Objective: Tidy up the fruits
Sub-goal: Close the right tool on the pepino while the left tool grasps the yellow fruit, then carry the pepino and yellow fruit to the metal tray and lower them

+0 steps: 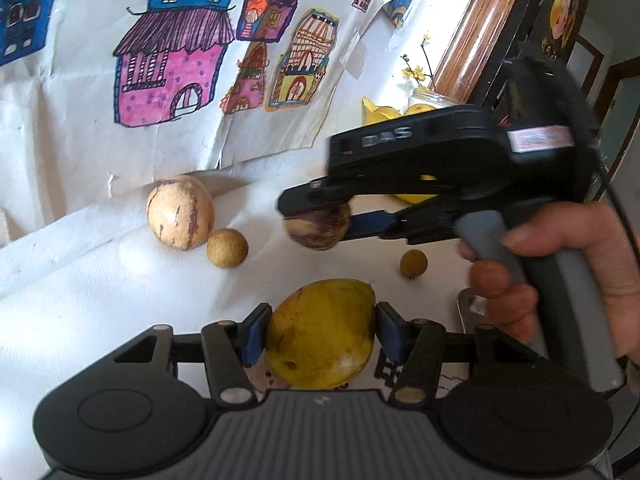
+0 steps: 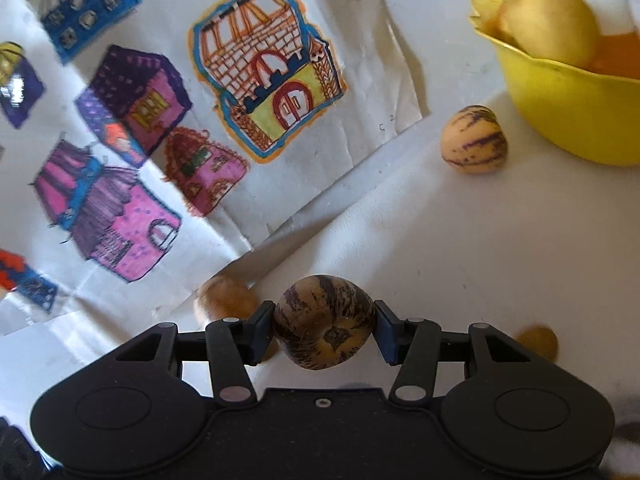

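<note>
Left gripper (image 1: 318,334) angled downward, both blue pads (image 1: 253,334) pressed against the sides of a yellow mango (image 1: 322,332), right gripper (image 2: 324,330) also tilted down, clamped on a dark-striped fruit (image 2: 324,322), a bare hand (image 1: 560,276) wrapped around its grey handle

A: It looks like a home.
B: Yes: children's drawings (image 1: 172,52) of houses on the wall, a vase (image 1: 430,100) of flowers, a yellow bowl (image 2: 568,100) of fruit on the desk (image 2: 440,248).
</note>
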A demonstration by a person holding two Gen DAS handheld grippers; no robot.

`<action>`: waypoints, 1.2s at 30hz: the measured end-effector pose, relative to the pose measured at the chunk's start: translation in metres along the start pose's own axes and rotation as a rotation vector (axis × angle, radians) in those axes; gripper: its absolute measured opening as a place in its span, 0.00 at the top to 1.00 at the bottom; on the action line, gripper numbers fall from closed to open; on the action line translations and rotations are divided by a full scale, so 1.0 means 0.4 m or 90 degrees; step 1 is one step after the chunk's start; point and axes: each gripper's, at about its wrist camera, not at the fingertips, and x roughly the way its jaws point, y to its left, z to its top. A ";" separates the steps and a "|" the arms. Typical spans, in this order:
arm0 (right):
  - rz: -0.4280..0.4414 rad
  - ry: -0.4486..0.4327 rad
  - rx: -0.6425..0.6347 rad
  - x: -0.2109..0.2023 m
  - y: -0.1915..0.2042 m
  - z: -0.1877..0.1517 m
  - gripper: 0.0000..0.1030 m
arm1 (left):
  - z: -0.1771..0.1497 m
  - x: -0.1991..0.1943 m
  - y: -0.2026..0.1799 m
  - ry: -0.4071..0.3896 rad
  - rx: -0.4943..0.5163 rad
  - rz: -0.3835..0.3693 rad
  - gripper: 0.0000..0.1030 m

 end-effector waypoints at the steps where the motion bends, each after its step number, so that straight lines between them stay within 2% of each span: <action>1: 0.003 0.000 0.003 -0.013 0.003 -0.007 0.48 | -0.004 -0.003 0.000 0.003 -0.003 0.001 0.42; 9: 0.027 -0.006 0.029 -0.139 0.012 -0.073 0.48 | -0.033 -0.043 -0.017 0.018 -0.004 0.000 0.42; 16: 0.028 -0.033 0.056 -0.292 -0.044 -0.167 0.48 | -0.060 -0.083 -0.065 0.024 0.011 -0.018 0.42; 26: -0.005 -0.090 0.094 -0.488 -0.145 -0.295 0.48 | -0.110 -0.105 -0.200 0.038 0.043 -0.083 0.42; 36: -0.019 -0.108 0.117 -0.581 -0.242 -0.421 0.48 | -0.178 -0.080 -0.308 0.066 0.080 -0.127 0.42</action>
